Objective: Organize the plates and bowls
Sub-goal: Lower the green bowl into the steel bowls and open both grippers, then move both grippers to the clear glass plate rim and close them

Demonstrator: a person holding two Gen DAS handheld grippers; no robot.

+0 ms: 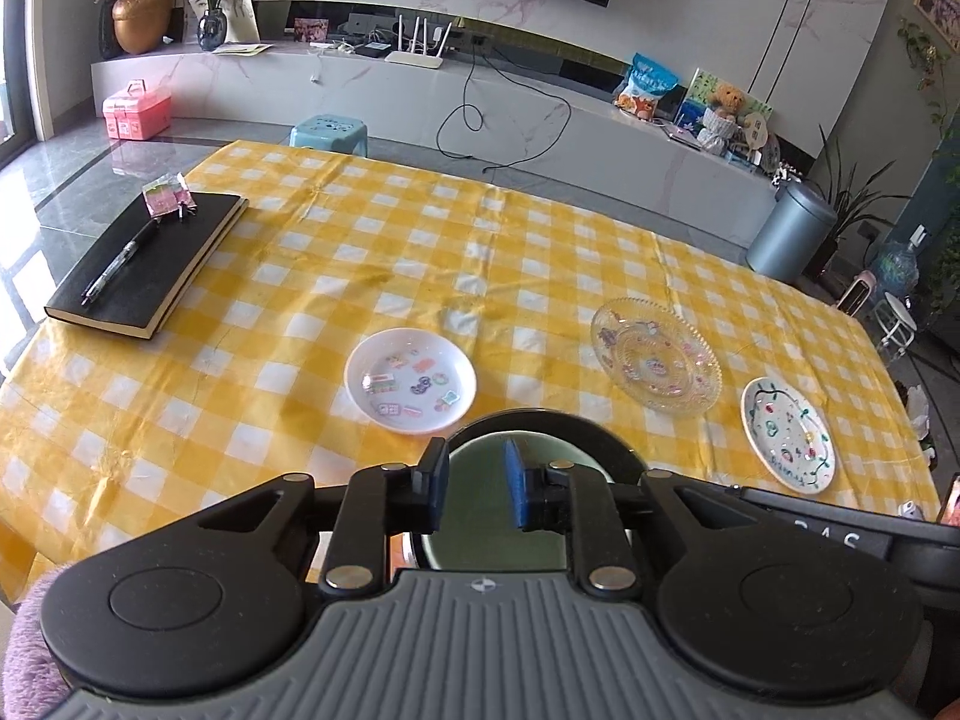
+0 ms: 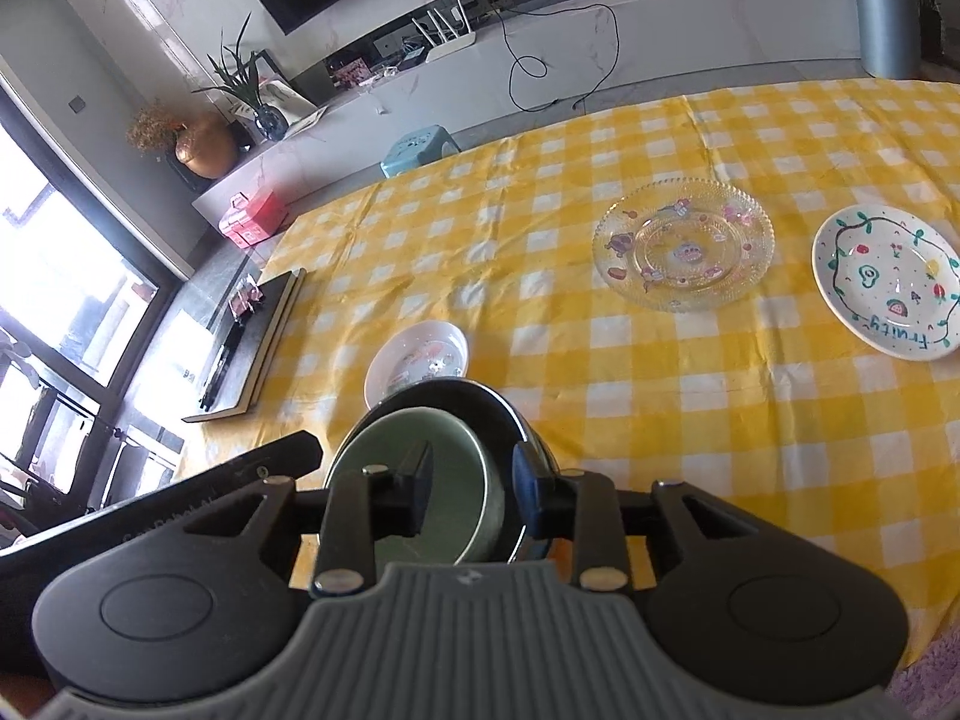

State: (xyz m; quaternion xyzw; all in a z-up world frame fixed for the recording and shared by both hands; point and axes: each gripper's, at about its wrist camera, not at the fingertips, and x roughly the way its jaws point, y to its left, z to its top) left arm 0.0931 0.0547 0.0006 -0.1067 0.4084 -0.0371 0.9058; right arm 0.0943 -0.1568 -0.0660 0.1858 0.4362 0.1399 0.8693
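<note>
Close in front of me a green bowl [image 1: 480,540] [image 2: 390,438] sits nested inside a black bowl [image 1: 540,420] [image 2: 474,402]. My left gripper [image 1: 477,489] hovers over the green bowl's inside, open, its pads touching nothing. My right gripper [image 2: 471,489] is open too: one finger is over the green bowl's inside, the other outside the black rim, and both walls stand between them unpressed. Further out lie a small white sticker bowl [image 1: 411,381] [image 2: 420,360], a clear glass plate [image 1: 657,357] [image 2: 684,246] and a white painted plate [image 1: 786,432] [image 2: 888,282].
A yellow checked cloth [image 1: 312,276] covers the table. A black notebook [image 1: 150,264] [image 2: 264,348] with a pen and clips lies at the far left corner. Beyond the table are a blue stool [image 1: 329,131] and a grey bin [image 1: 789,234].
</note>
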